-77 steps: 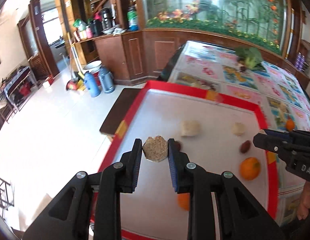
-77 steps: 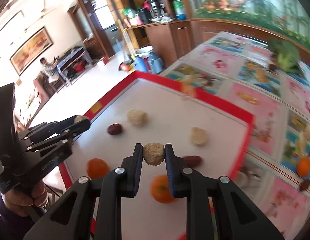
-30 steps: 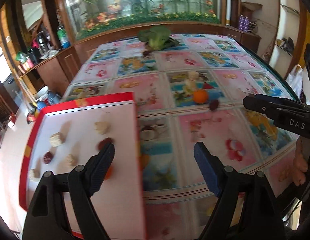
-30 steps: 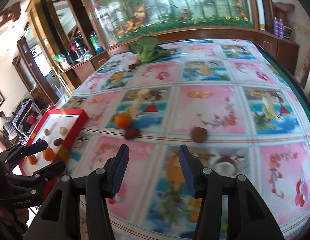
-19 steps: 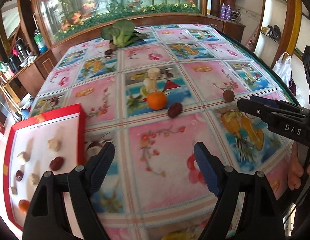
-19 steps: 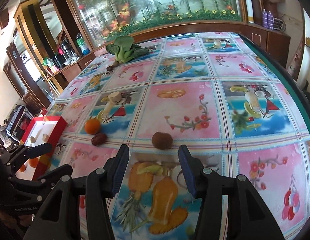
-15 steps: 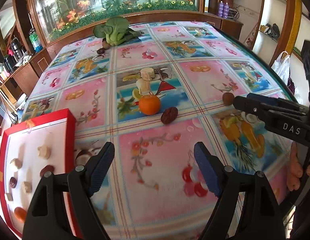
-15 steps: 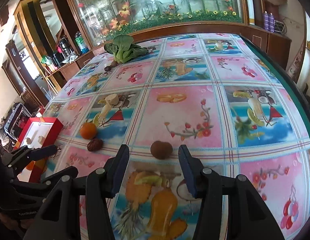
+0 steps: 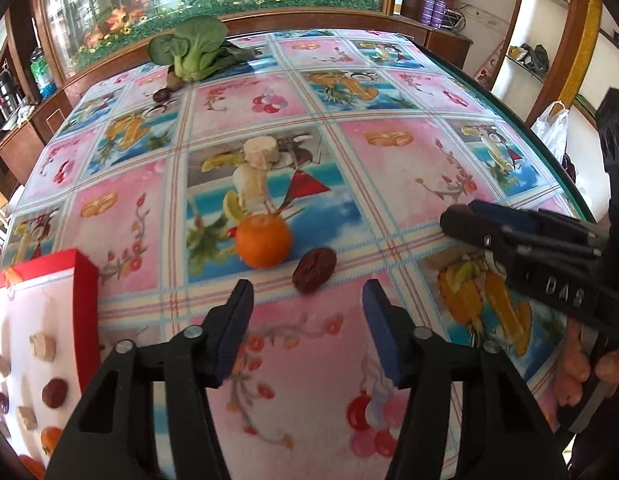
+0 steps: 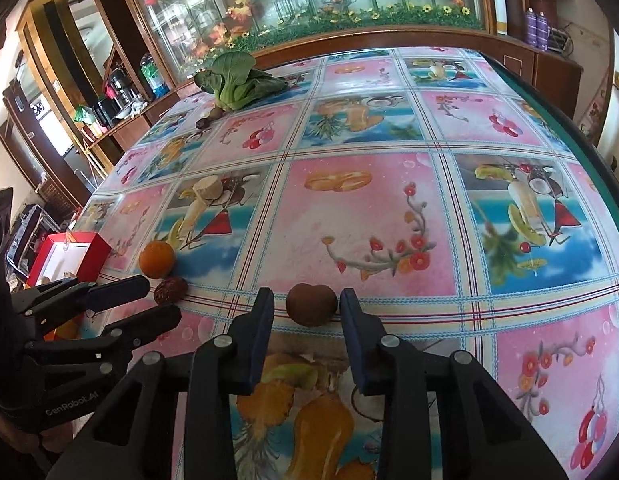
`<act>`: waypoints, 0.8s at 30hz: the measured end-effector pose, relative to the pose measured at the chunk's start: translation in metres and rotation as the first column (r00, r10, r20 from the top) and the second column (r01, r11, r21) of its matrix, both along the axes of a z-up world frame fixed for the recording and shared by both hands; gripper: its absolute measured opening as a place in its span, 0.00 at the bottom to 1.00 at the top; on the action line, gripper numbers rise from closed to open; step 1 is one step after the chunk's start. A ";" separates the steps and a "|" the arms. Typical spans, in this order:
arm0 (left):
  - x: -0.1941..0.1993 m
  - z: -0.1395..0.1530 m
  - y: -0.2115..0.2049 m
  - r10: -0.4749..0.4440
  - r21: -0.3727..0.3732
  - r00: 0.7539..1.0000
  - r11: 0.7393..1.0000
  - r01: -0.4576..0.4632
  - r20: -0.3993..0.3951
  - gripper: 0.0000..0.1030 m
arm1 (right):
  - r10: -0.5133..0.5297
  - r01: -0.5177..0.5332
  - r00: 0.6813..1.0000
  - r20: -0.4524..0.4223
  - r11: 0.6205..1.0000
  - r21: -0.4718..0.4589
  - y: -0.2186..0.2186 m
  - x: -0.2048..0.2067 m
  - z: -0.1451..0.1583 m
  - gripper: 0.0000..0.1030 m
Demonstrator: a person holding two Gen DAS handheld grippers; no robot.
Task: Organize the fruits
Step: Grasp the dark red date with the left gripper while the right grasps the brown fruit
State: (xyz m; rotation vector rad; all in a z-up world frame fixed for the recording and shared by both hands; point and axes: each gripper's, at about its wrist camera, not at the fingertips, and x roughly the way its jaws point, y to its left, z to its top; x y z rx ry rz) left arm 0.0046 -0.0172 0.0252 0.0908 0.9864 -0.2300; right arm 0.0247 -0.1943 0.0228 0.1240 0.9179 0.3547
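My left gripper (image 9: 307,292) is open and empty, its fingers just short of a dark red date (image 9: 314,269) lying on the patterned tablecloth. An orange (image 9: 263,241) sits just left of the date. My right gripper (image 10: 306,304) is open, its fingers on either side of a brown round fruit (image 10: 311,304) without closing on it. The same orange (image 10: 157,259) and date (image 10: 170,289) show at the left of the right wrist view. A red-rimmed white tray (image 9: 85,296) at the left holds several sorted pieces.
A leafy green vegetable (image 9: 191,46) with two small dark fruits (image 9: 162,96) lies at the far side of the table. Two pale root chunks (image 9: 260,152) lie behind the orange. The table's edge curves along the right. Wooden cabinets and an aquarium stand behind.
Both grippers have moved from the tray out over the tablecloth. Each let go of the beige piece it held and opened. They now close in on the date and the brown fruit.
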 end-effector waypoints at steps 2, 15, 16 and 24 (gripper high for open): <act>0.005 -0.002 -0.002 -0.016 -0.008 1.000 1.000 0.016 -0.012 0.45 | -0.002 0.002 1.000 -0.011 1.000 0.001 0.000 0.001 -0.002 0.27; 0.018 -0.009 -0.012 -0.066 -0.018 0.998 0.998 0.065 -0.024 0.39 | 0.001 -0.001 1.000 -0.005 1.000 -0.006 0.001 0.004 -0.004 0.27; 0.017 -0.009 -0.013 -0.069 -0.014 0.997 0.998 0.068 -0.021 0.39 | -0.002 0.002 1.000 -0.005 1.000 -0.005 0.001 0.003 -0.004 0.25; 0.018 -0.010 -0.012 -0.057 -0.013 0.998 0.998 0.057 0.004 0.31 | -0.022 0.022 1.000 -0.002 1.000 0.015 -0.003 0.003 -0.002 0.25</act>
